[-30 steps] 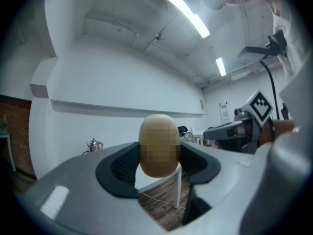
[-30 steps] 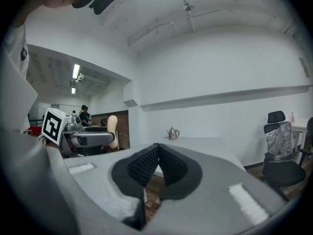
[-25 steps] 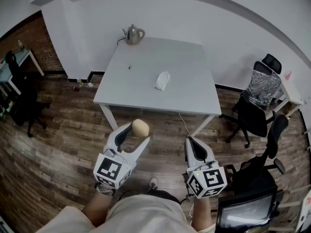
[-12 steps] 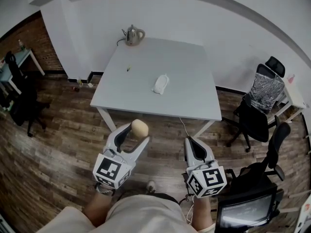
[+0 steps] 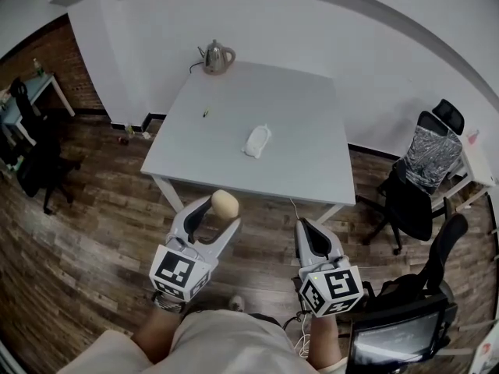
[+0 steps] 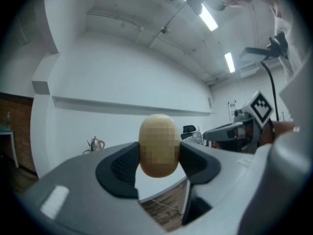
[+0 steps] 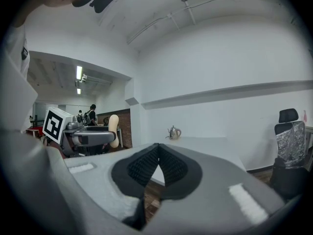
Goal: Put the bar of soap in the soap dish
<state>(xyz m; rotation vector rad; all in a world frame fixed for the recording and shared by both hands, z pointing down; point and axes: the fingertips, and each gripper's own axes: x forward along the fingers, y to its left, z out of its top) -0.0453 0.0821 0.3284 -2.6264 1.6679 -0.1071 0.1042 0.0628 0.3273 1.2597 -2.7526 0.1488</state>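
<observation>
While the bar of soap rides in the left gripper: the pick-up is done and the placing is not.
Soap's place: above the wooden floor, short of the desk's near edge, well apart from the soap dish.
Soap dish: a small white thing near the desk's middle, at about 12 o'clock from the soap; it looks empty, though it is too small to be sure.
Left to do, judged from this: carry the soap over the desk, lower it into the dish, let go.
Left gripper's state: clamped on the soap, one dark pad on each side.
Right gripper: jaws pressed together with nothing between them, idle at 3 o'clock of the left one.
Head view only: the dish and the whole desk top, with the kettle at its far corner, toward 11 o'clock.
Left gripper view only: the pads' hold on the soap; no dish shows there.
Right gripper view only: its meeting pads, plus the soap from the side at 9 o'clock.
</observation>
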